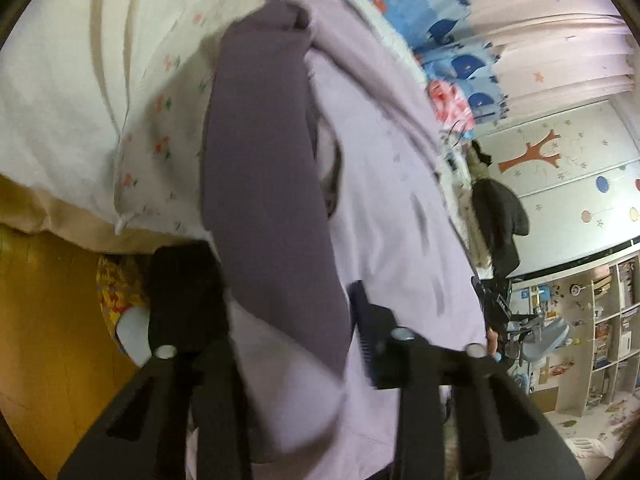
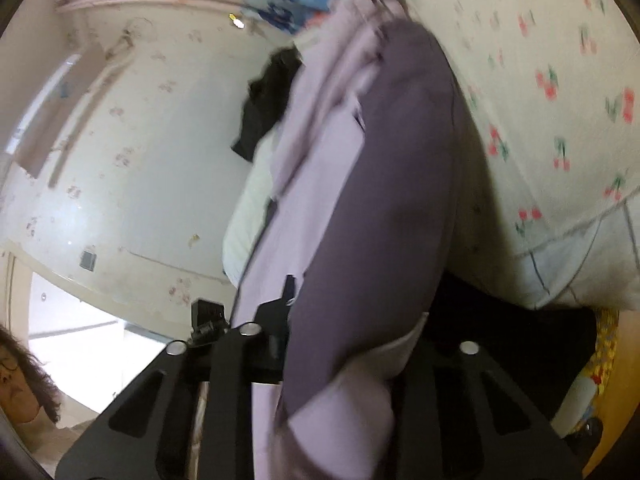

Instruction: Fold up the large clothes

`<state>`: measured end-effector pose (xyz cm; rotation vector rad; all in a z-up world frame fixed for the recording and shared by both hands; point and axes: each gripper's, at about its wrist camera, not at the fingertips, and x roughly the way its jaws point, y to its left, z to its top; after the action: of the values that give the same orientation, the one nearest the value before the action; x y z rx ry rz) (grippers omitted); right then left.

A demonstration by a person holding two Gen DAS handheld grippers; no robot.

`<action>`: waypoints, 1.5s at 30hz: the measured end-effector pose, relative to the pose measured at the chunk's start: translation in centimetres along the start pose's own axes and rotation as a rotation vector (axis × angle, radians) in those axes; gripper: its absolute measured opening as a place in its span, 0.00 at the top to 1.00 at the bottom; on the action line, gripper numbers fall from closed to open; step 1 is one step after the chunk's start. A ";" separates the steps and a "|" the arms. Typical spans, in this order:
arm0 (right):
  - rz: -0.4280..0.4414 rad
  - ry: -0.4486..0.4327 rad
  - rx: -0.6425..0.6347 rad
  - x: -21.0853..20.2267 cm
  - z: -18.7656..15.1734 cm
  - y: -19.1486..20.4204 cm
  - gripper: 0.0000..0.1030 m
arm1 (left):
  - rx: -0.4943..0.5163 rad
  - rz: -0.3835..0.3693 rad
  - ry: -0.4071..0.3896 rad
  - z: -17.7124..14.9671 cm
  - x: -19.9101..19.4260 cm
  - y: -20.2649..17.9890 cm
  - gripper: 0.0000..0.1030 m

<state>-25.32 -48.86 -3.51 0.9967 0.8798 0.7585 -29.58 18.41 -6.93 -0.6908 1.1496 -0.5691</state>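
We have one large lilac garment (image 1: 380, 208) with a darker purple panel (image 1: 264, 200), and it lies on the bed (image 1: 60, 80), draped over the cherry-print sheet (image 2: 560, 100) and hanging off the bed's edge toward us. Two claws work it, one in each hand. The left claw (image 1: 288, 320) is clenched on the garment's hanging hem: cloth runs between its two fingers, with the dark panel bunched against the left one. The right claw (image 2: 352, 320) is likewise clenched on the garment, the purple cloth pinched between its fingers at the bed's edge.

We judge that each claw takes its own part of the same hem so the cloth can be lifted evenly and carried over the bed in one fold; a single grip would let the other side sag.

Beyond the bed, at its far side, we count one blue patterned cloth (image 1: 452, 52) and one dark piece of clothing (image 2: 268, 100) beside the garment. A person's head shows at the lower edge of the right wrist view.
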 end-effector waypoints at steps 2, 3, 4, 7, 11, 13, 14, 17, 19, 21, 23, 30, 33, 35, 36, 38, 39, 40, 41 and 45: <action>0.035 -0.035 -0.057 -1.1 0.1 2.7 0.84 | 0.008 -0.032 -0.032 0.3 -1.4 -0.9 0.77; 0.047 -0.041 -0.096 -1.5 0.0 4.4 0.84 | 0.016 -0.049 -0.047 0.4 -2.2 -1.5 0.78; 0.054 -0.041 -0.117 -2.0 -0.3 5.5 0.85 | 0.028 -0.062 -0.055 0.4 -3.0 -2.1 0.79; 0.080 -0.019 -0.185 -3.3 -2.0 8.6 0.85 | 0.072 -0.107 -0.069 -0.5 -5.3 -3.5 0.80; 0.054 0.081 -0.213 -5.1 -5.0 9.4 0.79 | 0.129 -0.132 -0.034 -2.7 -6.7 -3.9 0.79; 0.000 0.158 -0.141 -5.1 -6.3 7.2 0.59 | 0.135 -0.123 0.082 -3.7 -5.6 -1.9 0.65; -0.021 0.180 -0.098 -5.1 -6.8 5.8 0.52 | 0.121 -0.126 0.119 -3.8 -5.1 -1.2 0.41; -0.027 0.193 0.010 -5.3 -8.3 2.6 0.31 | 0.013 -0.117 0.144 -4.0 -4.3 3.1 0.24; 0.010 0.171 0.047 -5.6 -8.7 1.6 0.19 | -0.043 -0.188 0.108 -3.8 -4.7 4.8 0.15; 0.038 0.170 0.066 -5.5 -8.9 1.2 0.16 | -0.052 -0.211 0.073 -3.3 -4.6 5.4 0.07; 0.042 0.181 0.071 -5.1 -8.8 0.9 0.14 | -0.061 -0.226 0.095 -2.8 -3.6 5.8 0.07; 0.063 0.174 0.028 -2.6 -8.6 1.3 0.29 | -0.092 -0.200 0.141 -3.1 0.0 5.5 0.12; 0.085 0.136 -0.031 -1.9 -8.6 2.4 0.62 | -0.052 -0.183 0.114 -3.8 -0.3 3.9 0.52; 0.092 0.106 -0.062 -2.1 -8.2 3.5 0.73 | -0.037 -0.171 0.085 -3.8 -1.0 2.9 0.69; 0.104 0.091 -0.075 -2.2 -8.2 4.1 0.77 | -0.016 -0.146 0.048 -3.8 -2.0 1.8 0.75; 0.143 0.045 -0.126 -2.6 -7.5 6.5 0.78 | 0.013 -0.146 0.000 -3.7 -3.4 0.1 0.80; 0.151 0.038 -0.140 -2.6 -7.3 7.2 0.78 | 0.035 -0.167 -0.032 -3.6 -4.5 -1.2 0.81; 0.172 0.023 -0.162 -2.8 -7.0 8.3 0.78 | 0.056 -0.182 -0.052 -3.5 -5.5 -2.4 0.82; 0.187 0.012 -0.175 -2.9 -6.8 9.2 0.78 | 0.074 -0.191 -0.065 -3.4 -6.1 -3.3 0.83; 0.234 -0.005 -0.206 -4.5 -7.3 10.6 0.78 | 0.154 -0.228 -0.083 -4.1 -8.2 -6.5 0.83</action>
<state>-35.20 -46.20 5.48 0.9265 0.6717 1.0232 -36.42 19.18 2.02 -0.7101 0.9453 -0.8056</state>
